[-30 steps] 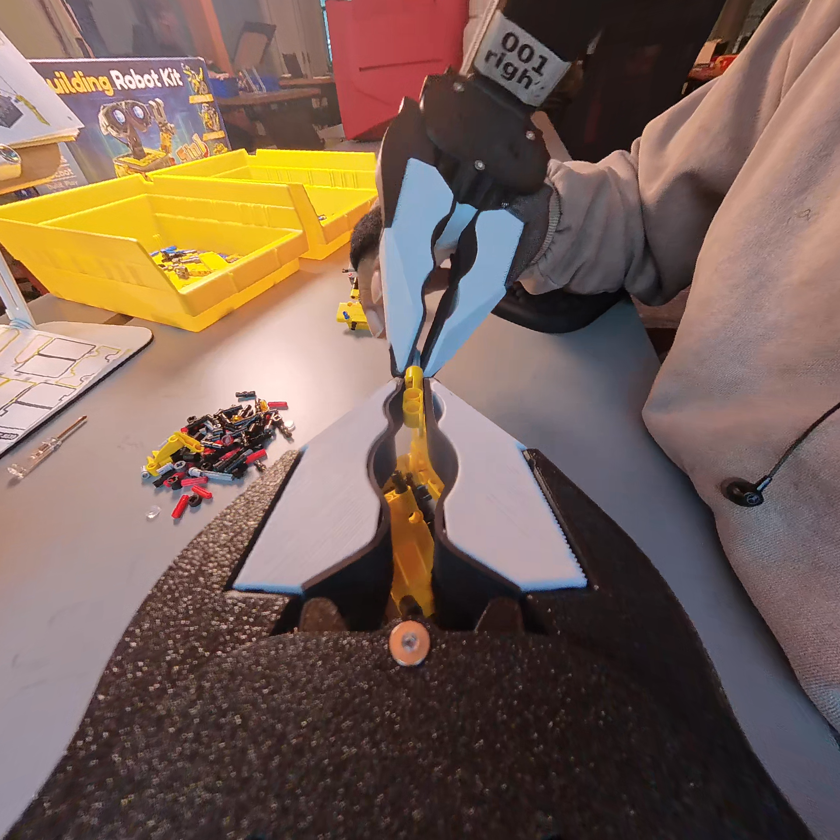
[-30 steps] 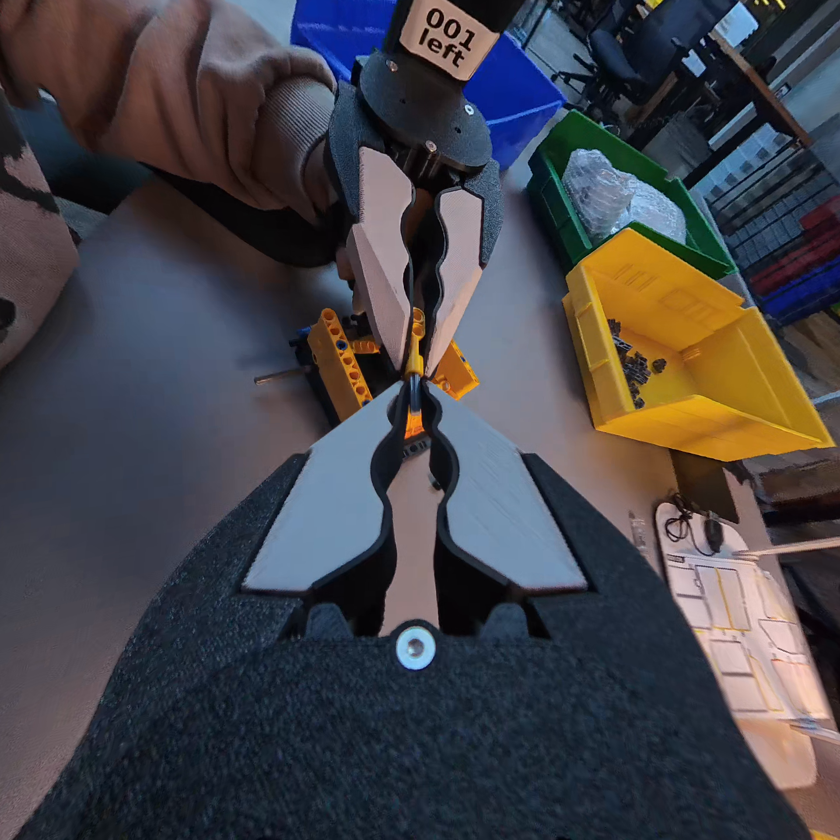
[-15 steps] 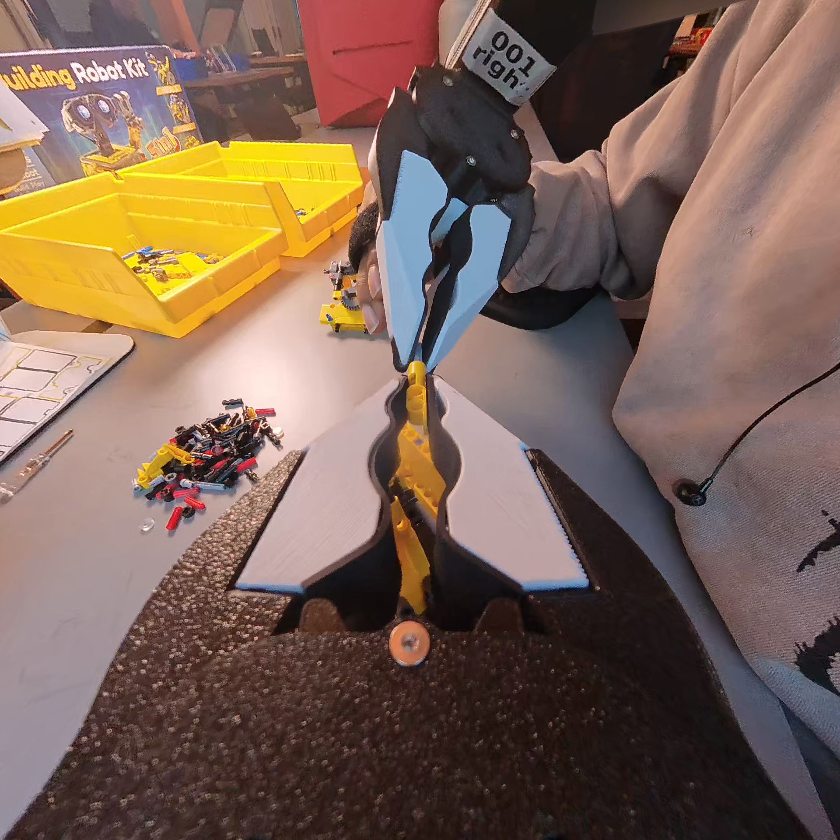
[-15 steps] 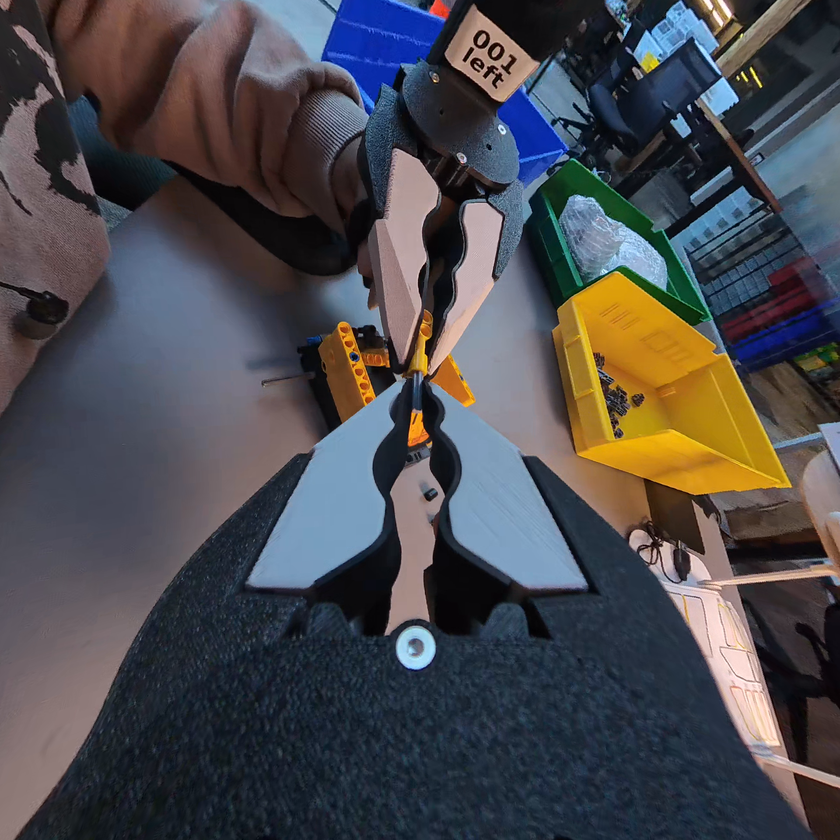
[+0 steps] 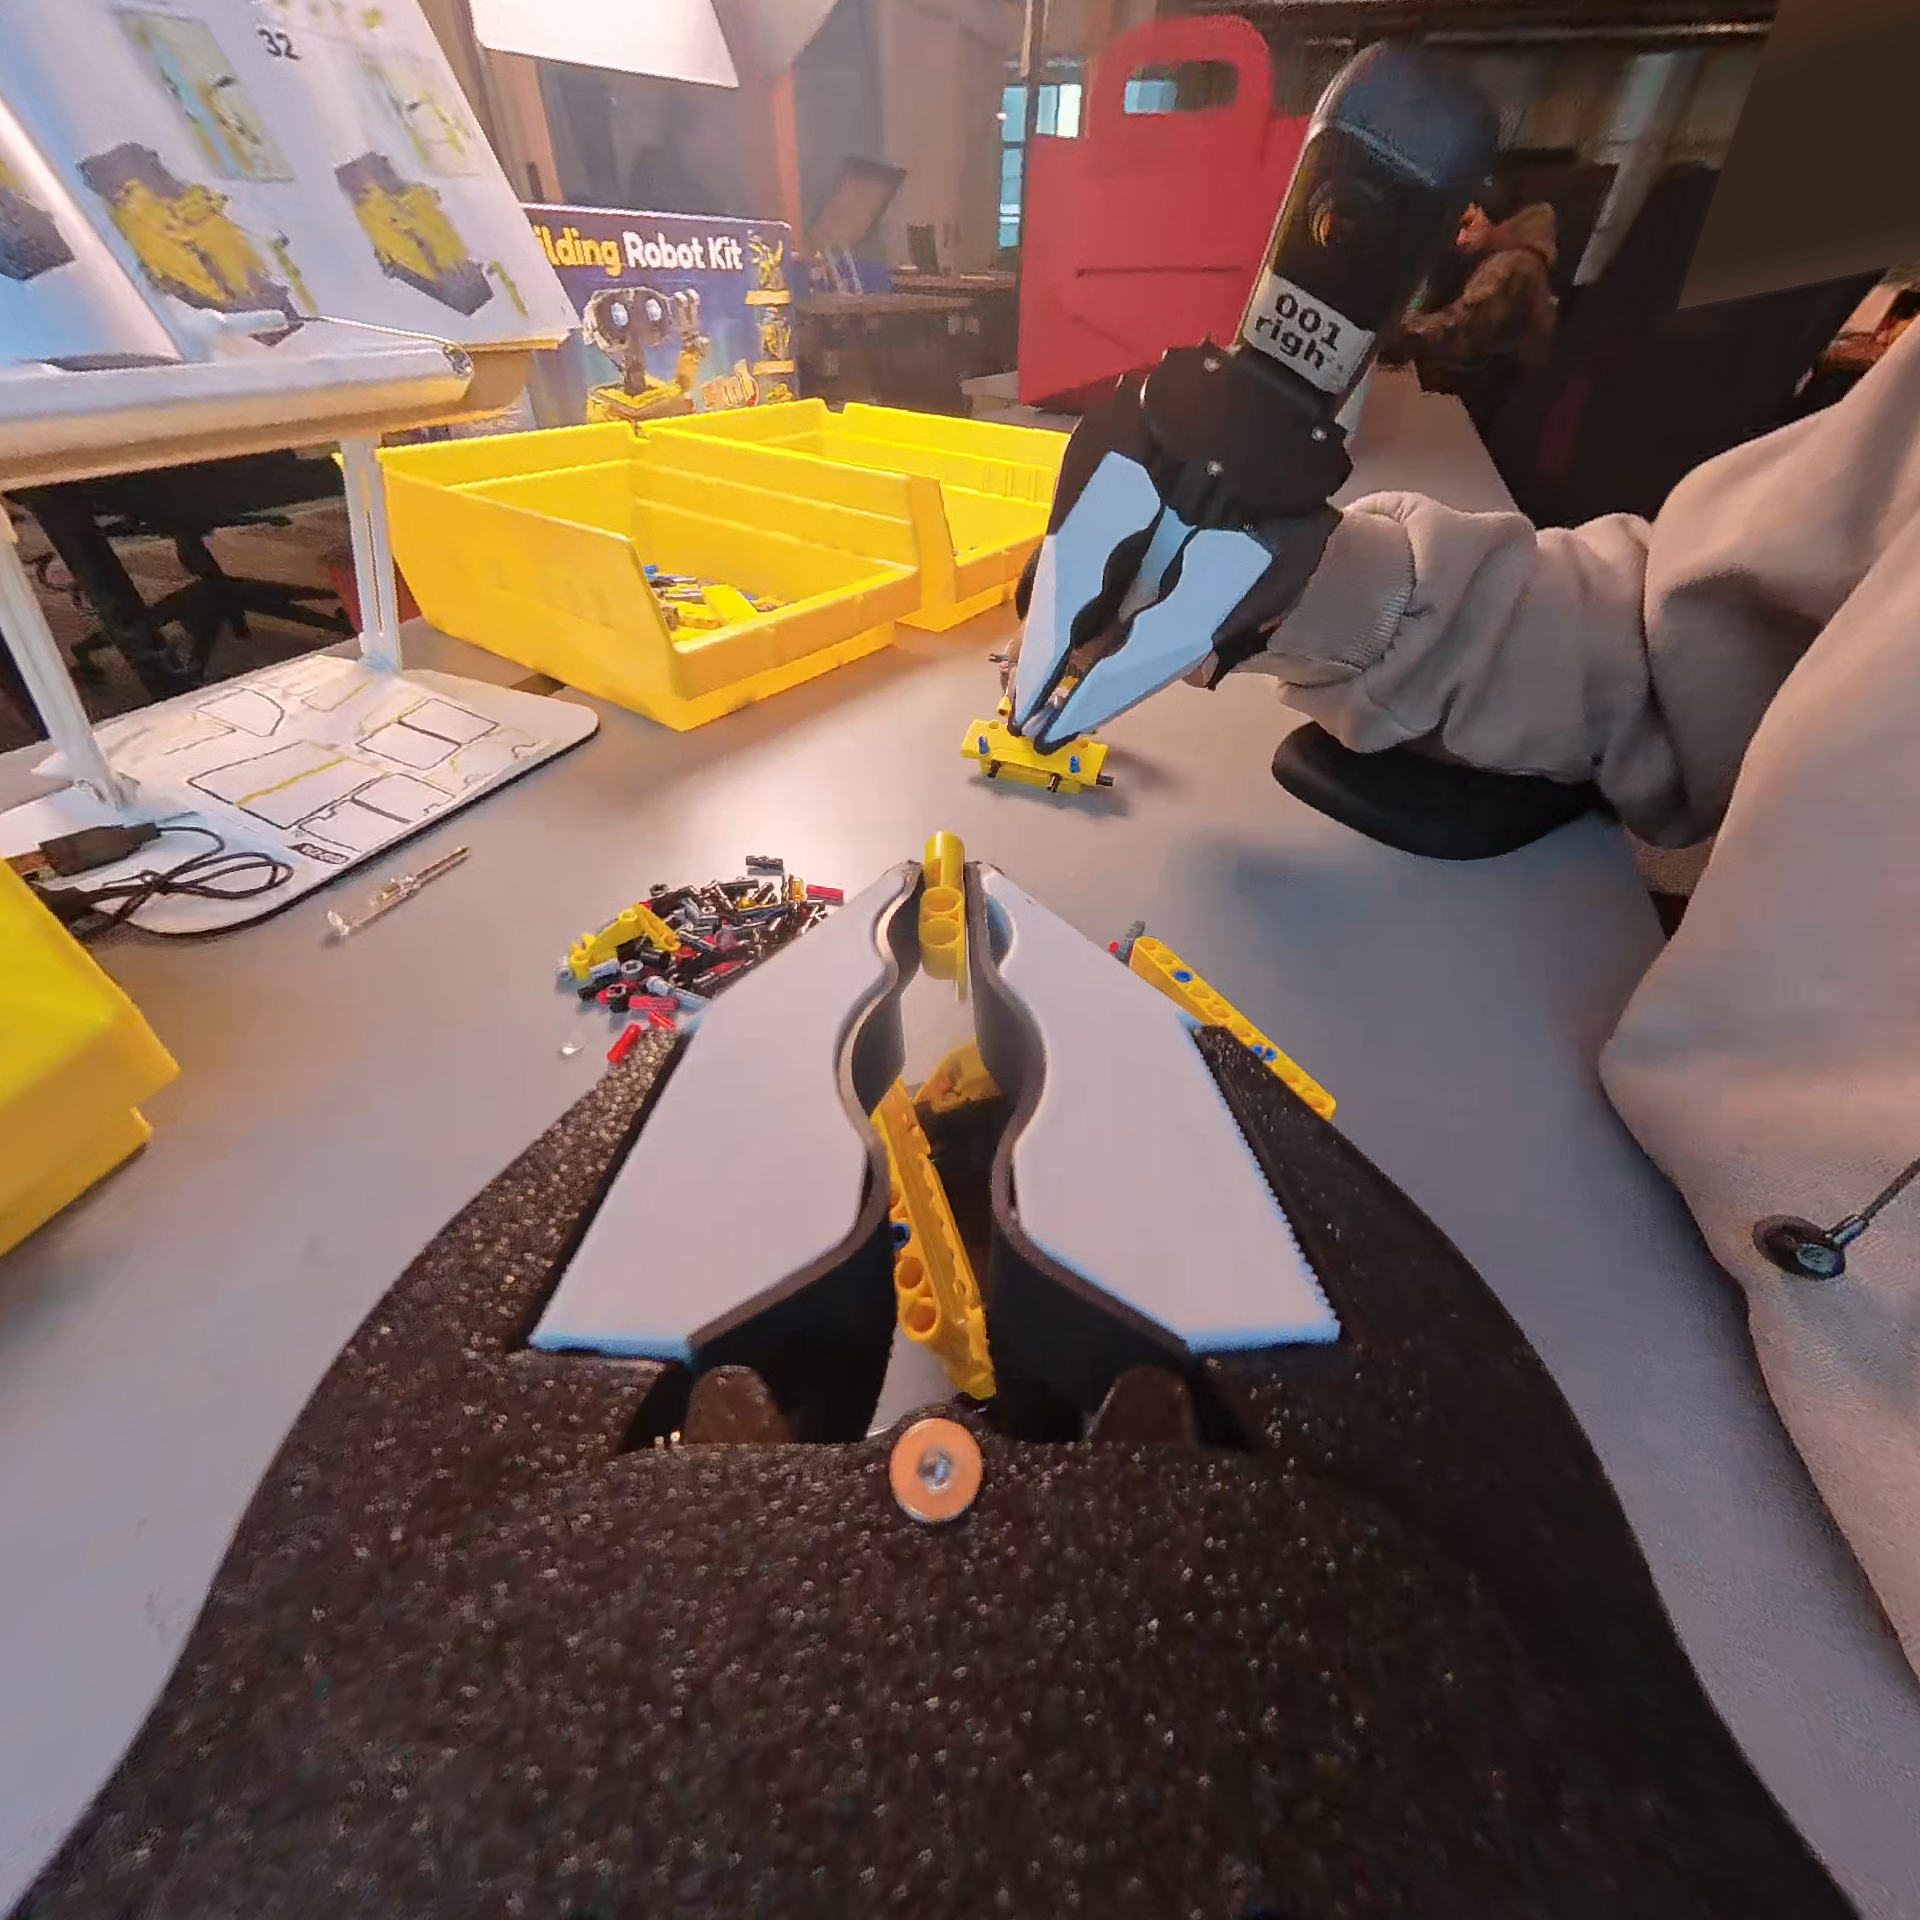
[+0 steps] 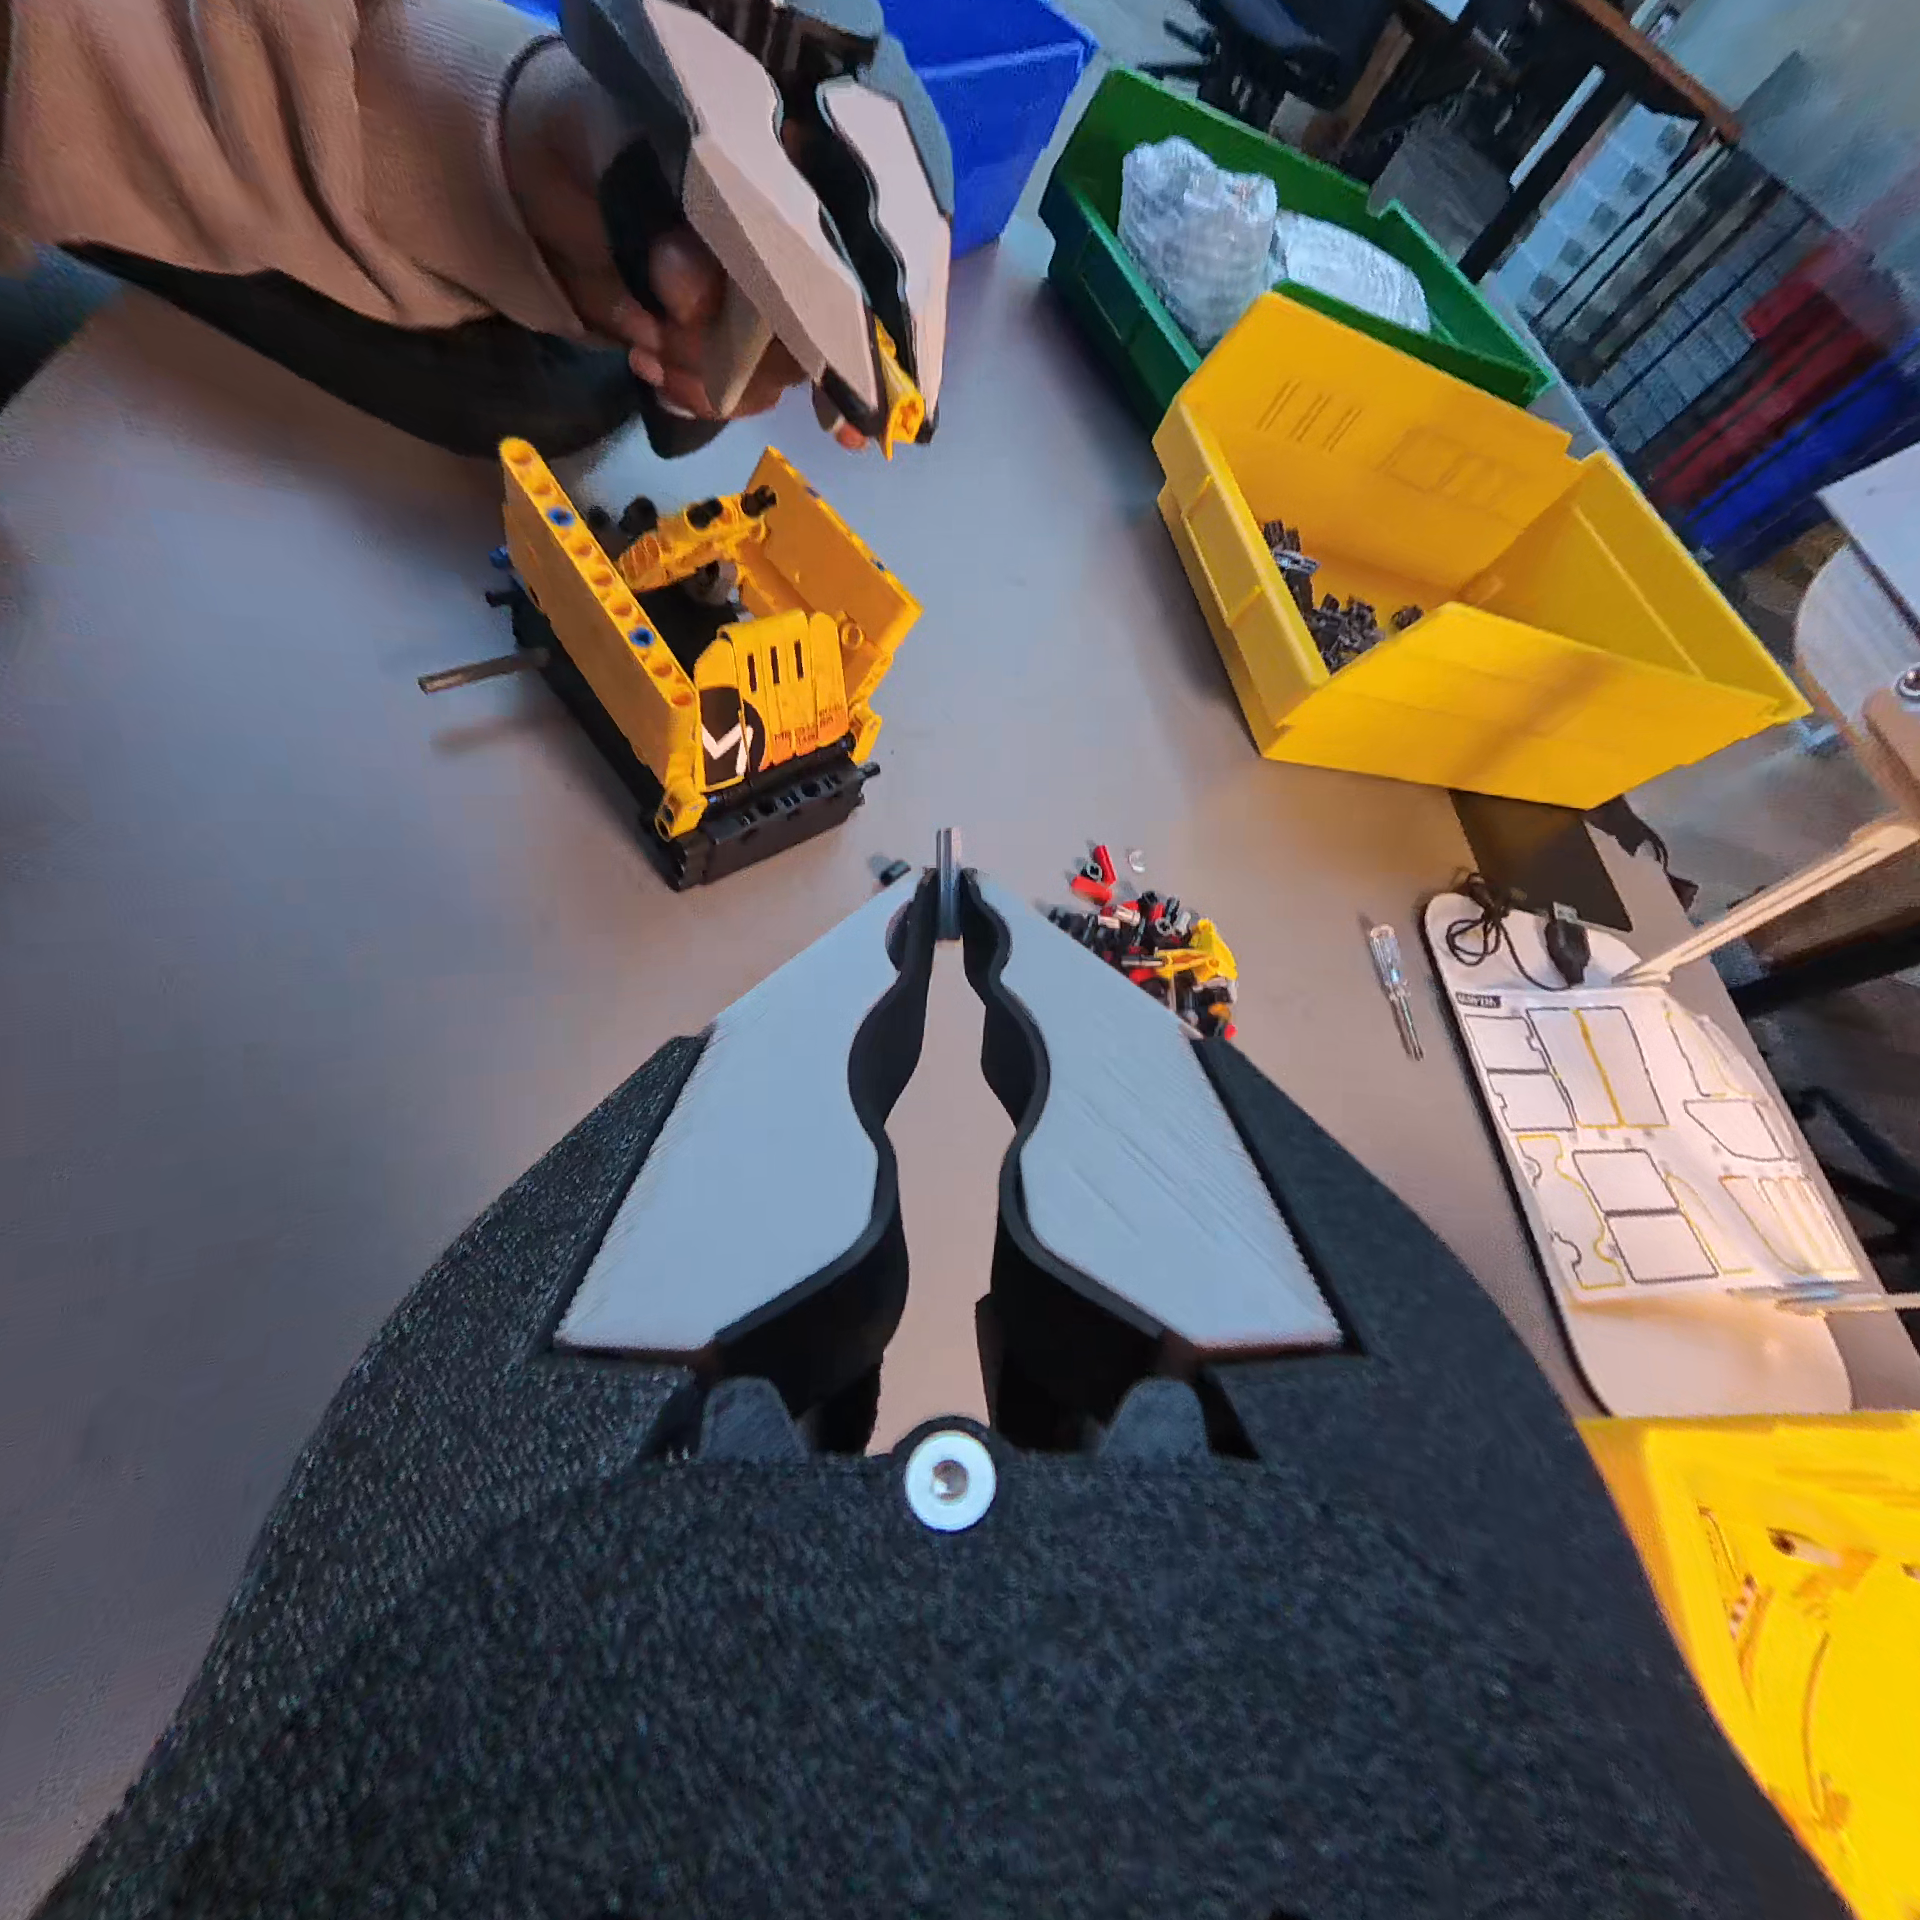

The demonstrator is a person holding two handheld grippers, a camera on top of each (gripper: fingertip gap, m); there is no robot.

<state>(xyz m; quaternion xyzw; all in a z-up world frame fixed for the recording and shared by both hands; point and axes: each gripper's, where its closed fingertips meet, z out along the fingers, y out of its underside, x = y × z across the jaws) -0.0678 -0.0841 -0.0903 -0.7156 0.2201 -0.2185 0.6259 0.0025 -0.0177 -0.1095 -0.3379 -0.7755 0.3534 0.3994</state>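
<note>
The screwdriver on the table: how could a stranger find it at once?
Start at the white stand base with the line drawings, on the grey table. Just beside its edge, toward the pile of small parts, lies the screwdriver. It alone is long, thin, clear-handled.
</note>
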